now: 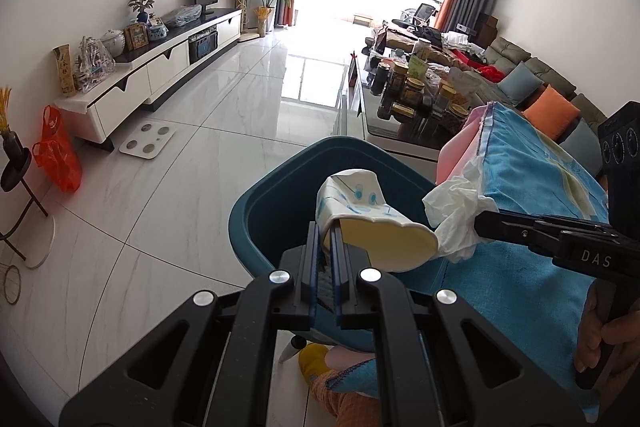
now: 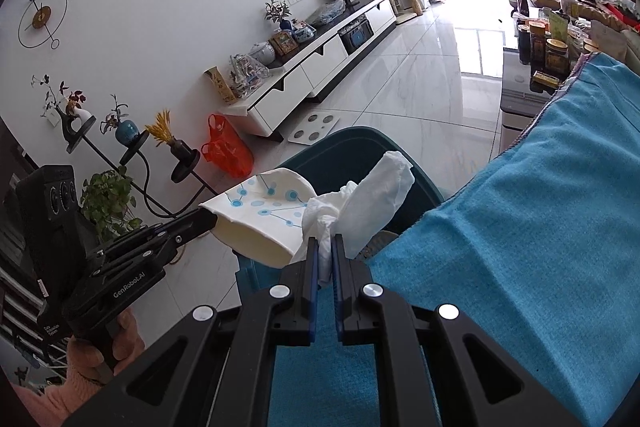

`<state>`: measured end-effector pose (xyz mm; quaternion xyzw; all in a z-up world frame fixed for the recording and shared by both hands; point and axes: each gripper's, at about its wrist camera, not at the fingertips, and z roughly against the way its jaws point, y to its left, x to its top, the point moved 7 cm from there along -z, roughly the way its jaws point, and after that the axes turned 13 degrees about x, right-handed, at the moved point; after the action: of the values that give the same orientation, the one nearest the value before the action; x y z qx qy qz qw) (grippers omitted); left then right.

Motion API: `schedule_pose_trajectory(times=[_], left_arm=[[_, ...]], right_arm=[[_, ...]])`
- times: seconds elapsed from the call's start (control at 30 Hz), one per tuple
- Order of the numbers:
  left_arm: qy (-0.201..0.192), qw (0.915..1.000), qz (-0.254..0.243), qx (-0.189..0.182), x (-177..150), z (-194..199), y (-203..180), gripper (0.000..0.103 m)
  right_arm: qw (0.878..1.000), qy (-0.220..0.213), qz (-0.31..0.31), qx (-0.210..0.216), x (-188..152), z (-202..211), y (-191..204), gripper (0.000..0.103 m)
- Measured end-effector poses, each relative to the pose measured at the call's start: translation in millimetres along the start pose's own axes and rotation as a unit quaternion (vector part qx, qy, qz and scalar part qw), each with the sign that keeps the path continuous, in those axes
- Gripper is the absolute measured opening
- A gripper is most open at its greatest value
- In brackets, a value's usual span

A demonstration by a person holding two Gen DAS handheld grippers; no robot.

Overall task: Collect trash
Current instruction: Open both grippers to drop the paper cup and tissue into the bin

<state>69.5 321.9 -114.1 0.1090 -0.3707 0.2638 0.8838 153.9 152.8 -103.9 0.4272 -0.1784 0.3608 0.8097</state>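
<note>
Left to right across the left wrist view: the left tongs, low at centre frame, are pinching the rim of a crushed paper cup, white with blue dots. The cup is hanging over the open mouth of the teal bin, its long axis running toward the upper left of the frame, the open end facing lower right. Just right of the cup, the right tongs are entering from the right edge and gripping a crumpled white tissue. The tissue is lying over the bin's right rim, beside the blue towel covering the worktop.

In the right wrist view, the right tongs are pressed together on the tissue, with the bin directly beyond them.

Judgement: both items are appearing poised above the bin, the cup more centrally; the tissue may need carrying slightly leftward before release.
</note>
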Motion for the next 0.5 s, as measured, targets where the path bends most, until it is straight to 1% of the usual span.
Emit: schedule_pose_trajectory(times=[0.23, 0.3, 0.43, 0.5], left_arm=[[0.021, 0.9997, 0.008, -0.008, -7.5, -15.5, -5.0, 0.007], [0.026, 0.9995, 0.01, -0.013, -9.5, -19.8, -7.0, 0.013], [0.027, 0.9994, 0.013, -0.016, -13.0, -21.7, -8.5, 0.013], [0.019, 0.9996, 0.011, -0.019, -11.5, -17.8, -11.0, 0.016]], right_arm=[[1.0, 0.01, -0.006, -0.002, 2.4, -9.7, -1.0, 0.012], [1.0, 0.009, -0.008, -0.001, 2.1, -9.4, -1.4, 0.013], [1.0, 0.002, -0.011, 0.002, 0.1, -2.7, -1.7, 0.014], [1.0, -0.003, -0.012, 0.003, -3.6, 3.4, -0.4, 0.014]])
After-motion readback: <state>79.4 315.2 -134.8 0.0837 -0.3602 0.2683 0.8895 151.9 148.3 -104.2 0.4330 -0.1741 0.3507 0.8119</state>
